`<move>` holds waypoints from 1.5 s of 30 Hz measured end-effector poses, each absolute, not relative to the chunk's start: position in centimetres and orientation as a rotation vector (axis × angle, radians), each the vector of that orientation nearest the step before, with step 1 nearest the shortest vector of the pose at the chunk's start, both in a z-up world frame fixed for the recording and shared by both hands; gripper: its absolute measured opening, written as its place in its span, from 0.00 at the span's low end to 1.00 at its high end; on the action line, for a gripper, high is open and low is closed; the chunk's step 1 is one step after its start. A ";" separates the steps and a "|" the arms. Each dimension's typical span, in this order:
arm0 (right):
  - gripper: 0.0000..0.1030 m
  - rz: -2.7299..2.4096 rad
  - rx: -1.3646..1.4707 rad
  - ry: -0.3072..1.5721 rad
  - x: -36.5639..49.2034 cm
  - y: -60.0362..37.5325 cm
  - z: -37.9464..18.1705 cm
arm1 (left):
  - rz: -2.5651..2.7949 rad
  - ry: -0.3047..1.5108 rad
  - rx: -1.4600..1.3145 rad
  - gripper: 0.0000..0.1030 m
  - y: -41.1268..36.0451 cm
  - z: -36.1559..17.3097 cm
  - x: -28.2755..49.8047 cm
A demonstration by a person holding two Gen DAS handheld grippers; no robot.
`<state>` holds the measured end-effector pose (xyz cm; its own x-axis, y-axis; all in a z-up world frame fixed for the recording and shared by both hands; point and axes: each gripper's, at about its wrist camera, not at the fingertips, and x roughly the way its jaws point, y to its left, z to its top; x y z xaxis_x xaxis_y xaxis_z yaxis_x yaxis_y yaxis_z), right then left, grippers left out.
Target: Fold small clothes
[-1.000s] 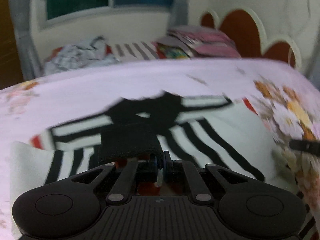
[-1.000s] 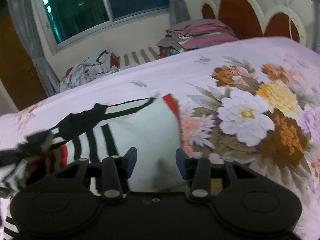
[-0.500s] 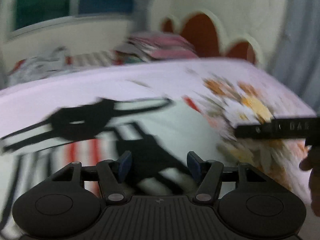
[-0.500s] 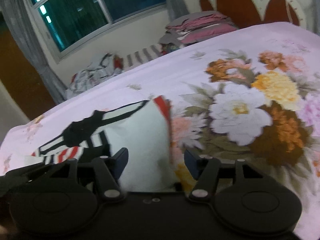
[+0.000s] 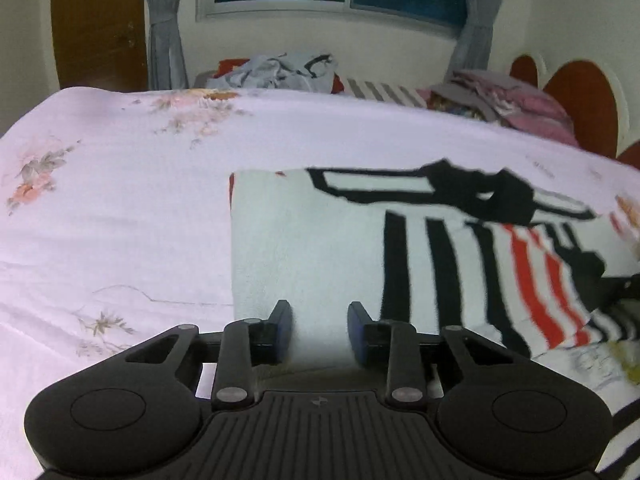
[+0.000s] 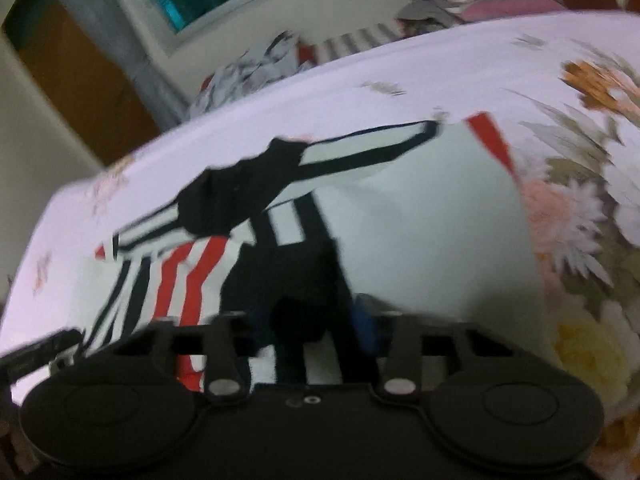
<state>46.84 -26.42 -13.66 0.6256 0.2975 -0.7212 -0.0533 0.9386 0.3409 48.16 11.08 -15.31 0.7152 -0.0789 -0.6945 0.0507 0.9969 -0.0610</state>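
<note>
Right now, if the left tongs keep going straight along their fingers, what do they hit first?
Most likely the plain white part of the striped garment, which lies between the closing fingers of the left tongs. Nothing shows in between, though depth is unclear.

Your left gripper (image 5: pixel 319 330) points down at a small white cloth top with black and red stripes (image 5: pixel 400 248), lying flat on the pink flowery bed sheet (image 5: pixel 120 208). Its jaws are closing over the plain white edge, with a gap between them.
</note>
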 end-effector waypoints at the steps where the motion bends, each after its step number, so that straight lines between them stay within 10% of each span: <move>1: 0.10 0.208 0.269 0.866 46.8 -26.1 -13.3 | -0.071 0.763 -0.038 0.29 11.0 -15.3 48.3; 12: 0.00 0.128 0.128 0.896 44.8 -26.9 -13.4 | -0.135 0.776 0.047 0.28 10.5 -15.9 49.8; 17: 0.19 0.138 0.145 0.772 44.5 -26.7 -10.6 | -0.152 0.760 0.049 0.28 11.0 -14.2 52.5; 26: 0.20 0.089 0.086 0.856 48.5 -25.3 -12.5 | -0.129 0.799 0.004 0.35 12.4 -13.9 60.8; 31: 0.41 0.196 0.101 0.771 47.9 -21.8 -10.8 | -0.211 0.726 -0.007 0.35 8.1 -12.7 55.7; 45: 0.28 0.164 -0.101 0.841 47.1 -20.7 -13.5 | -0.149 0.742 0.081 0.35 9.9 -16.5 49.7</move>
